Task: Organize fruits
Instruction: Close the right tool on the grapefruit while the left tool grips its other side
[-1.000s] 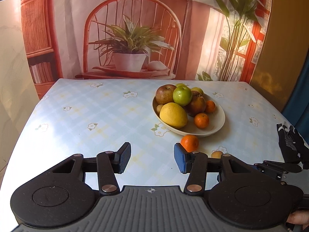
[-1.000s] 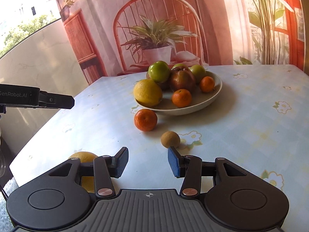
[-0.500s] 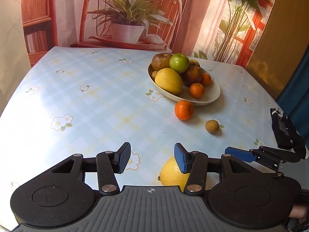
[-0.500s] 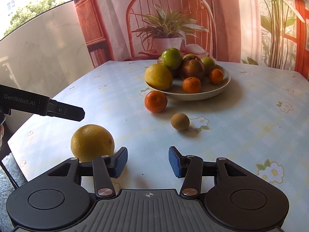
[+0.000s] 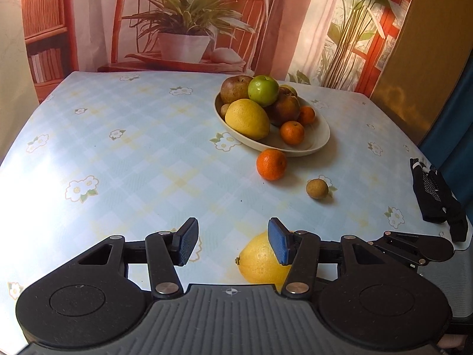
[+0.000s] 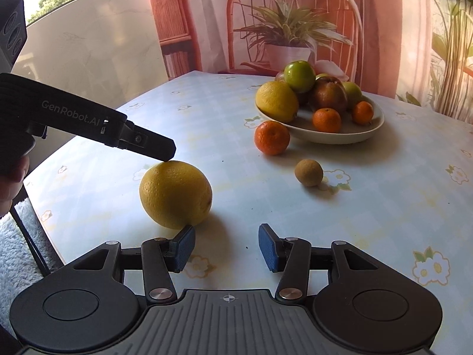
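Three fruits left outside the bowl, the big yellow one nearest.

Low in the left wrist view, the left gripper (image 5: 233,242) has its jaws opening, the loose yellow citrus (image 5: 260,261) just beside its right pad and not yet pinched. The right gripper (image 6: 226,247) stands spread and empty, the citrus at its left pad. Mid-frame lie a loose mandarin (image 5: 271,164) and a small brown fruit (image 5: 317,188) (type unclear). Further up, the bowl (image 5: 320,139) already holds apples, a citrus and mandarins; the task looks mostly done.
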{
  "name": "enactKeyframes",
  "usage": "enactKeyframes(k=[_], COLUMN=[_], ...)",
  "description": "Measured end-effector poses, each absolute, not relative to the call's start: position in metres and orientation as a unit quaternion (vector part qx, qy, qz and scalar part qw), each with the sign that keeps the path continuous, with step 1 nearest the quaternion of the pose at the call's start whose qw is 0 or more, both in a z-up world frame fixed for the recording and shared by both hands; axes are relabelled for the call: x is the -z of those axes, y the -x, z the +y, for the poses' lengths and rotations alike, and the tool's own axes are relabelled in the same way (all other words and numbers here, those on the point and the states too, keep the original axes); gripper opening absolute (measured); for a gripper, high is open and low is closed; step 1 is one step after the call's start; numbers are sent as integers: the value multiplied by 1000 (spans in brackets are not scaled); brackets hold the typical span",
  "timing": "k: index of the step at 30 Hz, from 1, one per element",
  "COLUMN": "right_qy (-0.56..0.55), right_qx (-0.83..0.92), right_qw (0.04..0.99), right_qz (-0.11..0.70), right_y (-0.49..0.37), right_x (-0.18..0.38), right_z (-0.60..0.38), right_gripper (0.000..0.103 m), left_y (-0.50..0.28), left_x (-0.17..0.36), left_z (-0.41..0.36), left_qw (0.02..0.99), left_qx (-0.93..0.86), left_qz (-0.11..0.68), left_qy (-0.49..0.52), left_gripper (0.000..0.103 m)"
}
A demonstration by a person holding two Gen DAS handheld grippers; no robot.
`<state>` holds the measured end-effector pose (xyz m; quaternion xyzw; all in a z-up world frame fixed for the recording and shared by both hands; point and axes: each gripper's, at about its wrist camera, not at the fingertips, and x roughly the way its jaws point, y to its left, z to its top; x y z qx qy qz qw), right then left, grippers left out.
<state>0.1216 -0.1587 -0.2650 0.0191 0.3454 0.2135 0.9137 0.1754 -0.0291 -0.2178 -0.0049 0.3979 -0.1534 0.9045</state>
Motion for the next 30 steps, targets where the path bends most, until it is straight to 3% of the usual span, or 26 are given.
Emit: enactKeyframes(k=[14, 30], right_qy=[-5, -27], right_qx=[-257, -258], right_qw=[901, 893], right_qz=[348, 367], right_y=[-124, -145], right_x=[259, 253], right_z=[-147, -138], right_gripper=[45, 55], left_y=[-188, -192], left_x=[220, 223], left_z=[-51, -47], left_qw=[889, 887], left_qx=[200, 197], left_qz=[412, 416], left_qy=[-1, 21], left_gripper=[57, 58])
